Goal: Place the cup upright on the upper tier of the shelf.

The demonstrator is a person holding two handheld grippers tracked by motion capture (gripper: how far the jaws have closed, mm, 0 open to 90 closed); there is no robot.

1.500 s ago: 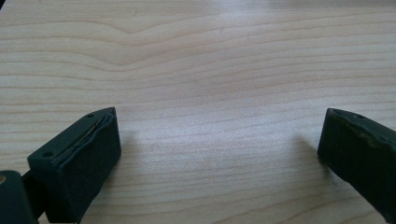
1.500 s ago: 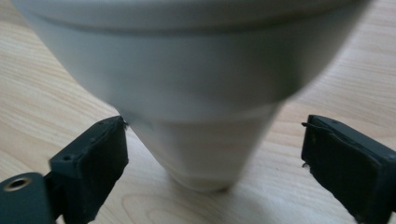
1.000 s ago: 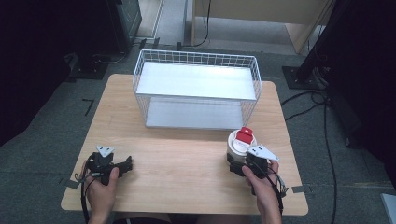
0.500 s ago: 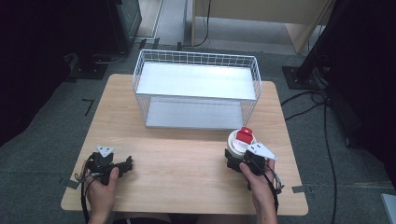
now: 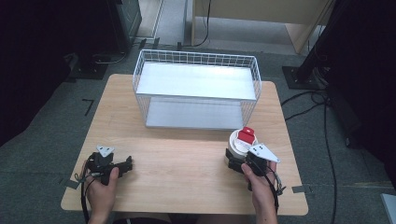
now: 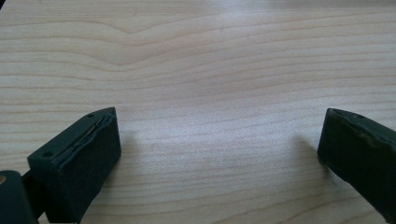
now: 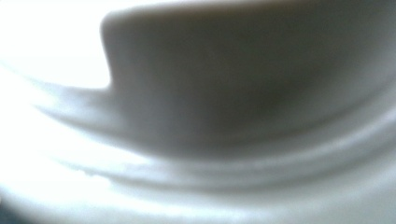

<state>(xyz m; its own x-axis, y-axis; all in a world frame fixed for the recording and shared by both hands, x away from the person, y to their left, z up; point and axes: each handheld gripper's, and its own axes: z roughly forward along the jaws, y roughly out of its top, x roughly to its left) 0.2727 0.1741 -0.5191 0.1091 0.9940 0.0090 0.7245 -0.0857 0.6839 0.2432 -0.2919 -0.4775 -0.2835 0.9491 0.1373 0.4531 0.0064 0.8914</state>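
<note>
Wooden table [image 5: 187, 158]: white container [image 5: 239, 142] upright, red cap [image 5: 246, 135] upward, at right gripper [image 5: 236, 161]

Both hand-held grippers black; grey three-cornered plate on top; blocky black jaws; trailing cables.

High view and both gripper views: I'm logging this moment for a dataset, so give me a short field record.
surface: wooden table
container: white wire basket, at the table's far side
object: white jar with red top, at the right gripper, blurred close in the right gripper view
left gripper: fingers apart over bare wood, holding nothing
right grip: cannot tell
</note>
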